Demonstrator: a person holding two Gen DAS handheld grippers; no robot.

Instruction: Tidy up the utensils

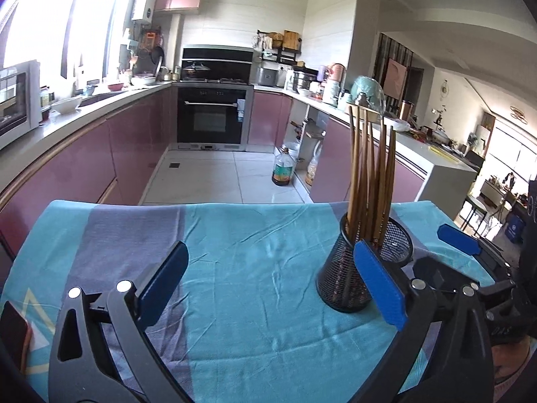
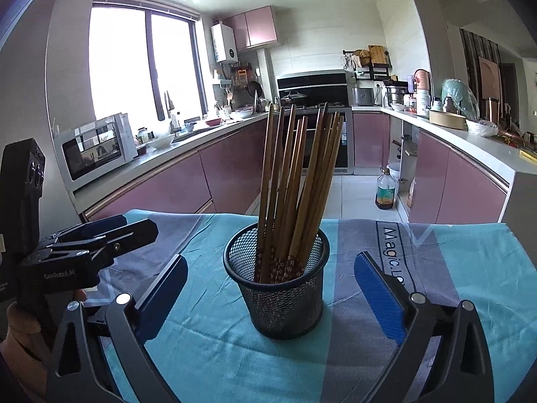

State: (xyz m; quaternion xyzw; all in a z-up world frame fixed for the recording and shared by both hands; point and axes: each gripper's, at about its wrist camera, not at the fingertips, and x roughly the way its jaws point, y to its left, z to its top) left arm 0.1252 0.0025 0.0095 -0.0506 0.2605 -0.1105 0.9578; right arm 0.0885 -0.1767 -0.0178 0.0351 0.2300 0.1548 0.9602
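Note:
A black mesh cup (image 2: 278,302) stands upright on the table's teal and grey cloth (image 2: 208,352), holding several brown chopsticks (image 2: 295,184) tips down. My right gripper (image 2: 271,260) is open, with the cup centred in the gap between its blue pads (image 2: 379,299); neither pad touches it. In the left wrist view the cup (image 1: 345,268) and chopsticks (image 1: 369,174) sit just beyond my left gripper's right finger. My left gripper (image 1: 271,248) is open over bare cloth (image 1: 251,302), nothing between its fingers. It also shows at the left of the right wrist view as the left gripper (image 2: 100,238), held by a hand.
The table's far edge (image 2: 436,224) drops to a tiled floor where an oil bottle (image 2: 386,191) stands. Pink kitchen cabinets (image 2: 167,188) and counters run along both sides. A reddish flat thing (image 1: 13,332) lies at the cloth's left edge.

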